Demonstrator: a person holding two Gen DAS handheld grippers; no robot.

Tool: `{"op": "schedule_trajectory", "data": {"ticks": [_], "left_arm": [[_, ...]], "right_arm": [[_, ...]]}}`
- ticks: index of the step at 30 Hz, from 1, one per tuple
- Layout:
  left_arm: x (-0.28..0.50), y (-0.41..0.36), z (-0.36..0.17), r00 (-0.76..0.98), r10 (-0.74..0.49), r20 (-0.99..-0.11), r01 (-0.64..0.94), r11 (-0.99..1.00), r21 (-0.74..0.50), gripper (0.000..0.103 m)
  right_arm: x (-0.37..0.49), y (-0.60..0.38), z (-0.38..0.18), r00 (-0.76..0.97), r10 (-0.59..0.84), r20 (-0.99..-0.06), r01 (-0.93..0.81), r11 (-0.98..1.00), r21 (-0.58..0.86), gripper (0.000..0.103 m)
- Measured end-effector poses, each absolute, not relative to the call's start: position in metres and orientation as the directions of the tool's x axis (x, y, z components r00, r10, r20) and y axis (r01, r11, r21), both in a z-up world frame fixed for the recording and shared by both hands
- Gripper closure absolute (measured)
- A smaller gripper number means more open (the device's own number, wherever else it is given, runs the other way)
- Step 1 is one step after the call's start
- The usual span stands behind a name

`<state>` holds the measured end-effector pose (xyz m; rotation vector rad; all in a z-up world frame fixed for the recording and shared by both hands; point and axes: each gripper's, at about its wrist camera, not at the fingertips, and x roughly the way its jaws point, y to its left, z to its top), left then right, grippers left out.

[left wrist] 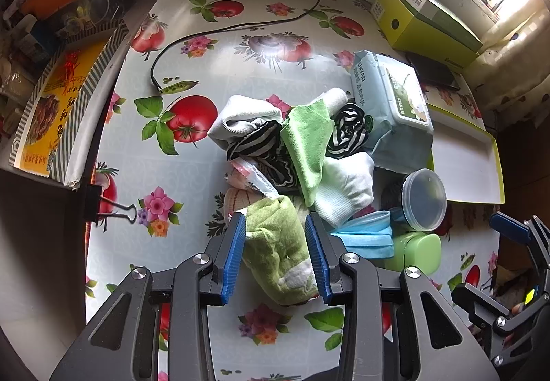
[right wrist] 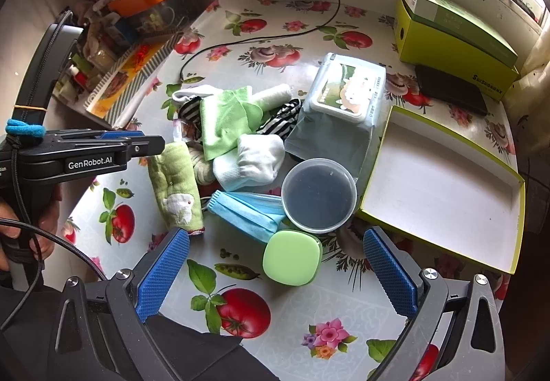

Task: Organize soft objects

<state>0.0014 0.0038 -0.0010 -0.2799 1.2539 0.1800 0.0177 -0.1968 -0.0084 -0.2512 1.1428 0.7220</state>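
Far to the left of the left tool (left wrist: 276,255), a black binder clip (left wrist: 103,205) grips the edge of the desk (left wrist: 240,47), whose cloth is printed with tomatoes and flowers. A black cable (left wrist: 240,26) snakes across the cloth well ahead of that tool.

The left tool points steeply down with its blue pads on either side of a rolled green towel (left wrist: 278,253). The pads lie along the towel's flanks, though whether they press it or only bracket it cannot be told. Just ahead of this tool lies the heap of soft things: a grey sock (left wrist: 240,118), striped black-and-white cloth (left wrist: 268,150), a light green cloth (left wrist: 309,147) and a white sock (left wrist: 347,188). To the tool's right a blue face mask (left wrist: 364,236) touches the white sock's lower edge.

The right tool (right wrist: 275,274) hangs spread wide with nothing between its pads. Directly ahead of it sits a green rounded case (right wrist: 292,257), and just beyond, a clear round tub (right wrist: 319,195) rests partly on the mask. A pack of wet wipes (right wrist: 343,106) lies further ahead, against the heap. Ahead and to the right of this tool stands an open box lid (right wrist: 447,188), white inside with a yellow-green rim, and well beyond it a yellow-green box (right wrist: 453,40).
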Motion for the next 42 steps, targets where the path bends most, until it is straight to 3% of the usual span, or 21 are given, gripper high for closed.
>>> {"op": "schedule_trajectory", "data": {"ticks": [25, 36, 42], "left_arm": [[0.003, 0.015, -0.003, 0.307, -0.01, -0.952, -0.304, 0.946, -0.108, 0.066], [0.002, 0.033, -0.007, 0.321, -0.065, -0.945, -0.341, 0.923, -0.179, 0.066], [0.002, 0.048, -0.011, 0.331, -0.094, -0.939, -0.376, 0.899, -0.223, 0.066]], "right_arm": [[0.029, -0.172, -0.003, 0.202, 0.398, -0.895, -0.666, 0.726, 0.173, 0.0], [0.037, -0.153, -0.005, 0.189, 0.394, -0.9, -0.676, 0.716, 0.171, 0.001], [0.042, -0.136, -0.009, 0.181, 0.383, -0.906, -0.69, 0.706, 0.161, 0.012]]}}
